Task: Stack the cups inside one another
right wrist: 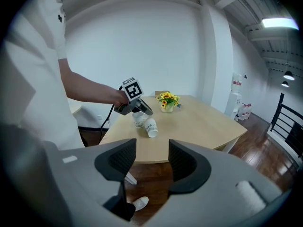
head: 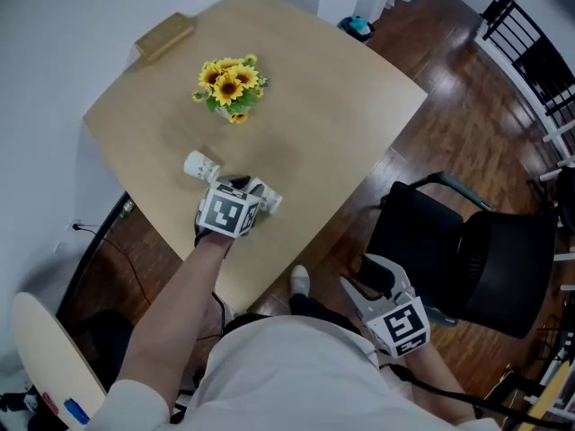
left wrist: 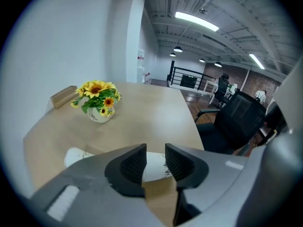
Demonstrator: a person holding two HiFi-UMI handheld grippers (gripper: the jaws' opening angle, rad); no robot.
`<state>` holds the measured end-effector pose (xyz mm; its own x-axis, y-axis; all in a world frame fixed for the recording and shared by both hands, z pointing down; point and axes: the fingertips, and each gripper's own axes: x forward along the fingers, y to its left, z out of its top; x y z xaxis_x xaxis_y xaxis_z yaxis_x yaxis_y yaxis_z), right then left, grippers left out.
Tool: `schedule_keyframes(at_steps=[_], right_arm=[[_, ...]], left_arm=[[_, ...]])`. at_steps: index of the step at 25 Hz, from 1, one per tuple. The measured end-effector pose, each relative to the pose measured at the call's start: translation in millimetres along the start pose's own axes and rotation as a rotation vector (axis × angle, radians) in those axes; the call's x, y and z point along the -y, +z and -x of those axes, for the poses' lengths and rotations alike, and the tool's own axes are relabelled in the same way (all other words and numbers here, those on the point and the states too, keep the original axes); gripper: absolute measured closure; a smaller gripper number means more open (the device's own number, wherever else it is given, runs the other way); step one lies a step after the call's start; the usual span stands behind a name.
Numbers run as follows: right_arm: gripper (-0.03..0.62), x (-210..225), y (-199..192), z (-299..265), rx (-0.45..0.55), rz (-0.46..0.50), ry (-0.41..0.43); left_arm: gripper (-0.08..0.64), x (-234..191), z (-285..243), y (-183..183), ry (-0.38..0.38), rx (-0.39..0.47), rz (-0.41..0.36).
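Two white paper cups lie on the light wooden table [head: 323, 106]. One cup [head: 200, 166] rests on its side just left of my left gripper [head: 241, 187]; the other cup [head: 269, 199] pokes out at its right. In the left gripper view the jaws stand apart, and a printed cup [left wrist: 155, 164] shows through the gap, beyond the pads, with the other cup [left wrist: 75, 156] at the left. My right gripper [head: 364, 277] hangs off the table over the floor, open and empty. Its view shows both cups [right wrist: 151, 127] under the left gripper [right wrist: 142, 109].
A pot of sunflowers [head: 231, 86] stands mid-table and a wooden block [head: 164, 36] lies at the far corner. A black office chair [head: 467, 259] sits right of the table. The person's shoe [head: 300, 281] is under the near table edge. A round tabletop [head: 45, 357] is at the lower left.
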<state>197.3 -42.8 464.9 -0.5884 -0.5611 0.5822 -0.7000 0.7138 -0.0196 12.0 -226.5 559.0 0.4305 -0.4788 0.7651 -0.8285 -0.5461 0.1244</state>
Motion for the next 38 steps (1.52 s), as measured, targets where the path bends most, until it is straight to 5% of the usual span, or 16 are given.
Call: schedule_keyframes(at_steps=[4,9,14,20,29,38], right_arm=[[0.371,13,-8,0,0.005,-0.019,0.028],[0.373,20,-14,0,0.009,-0.016,0.057],[0.373,33,-25,4,0.006,-0.055,0.043],[0.376,39,-41,6,-0.005,-0.127,0.027],[0.379,44,-40,2,-0.004,-0.158,0.009],[0.38,38,-46,-2,-0.014,-0.171,0.005]], left_arm=[[0.431,-18,-7,11,-0.13,-0.248,-0.039],[0.429,-17,-21,-4,-0.37,-0.507,0.11],[0.417,-24,-32,-23,-0.379,-0.674,0.107],[0.417,-28,-40,-34,-0.42,-0.744,0.123],[0.417,-18,-45,-36,-0.476,-0.838,0.03],[0.508,-7,-53,-19,-0.572,-0.74,0.099]])
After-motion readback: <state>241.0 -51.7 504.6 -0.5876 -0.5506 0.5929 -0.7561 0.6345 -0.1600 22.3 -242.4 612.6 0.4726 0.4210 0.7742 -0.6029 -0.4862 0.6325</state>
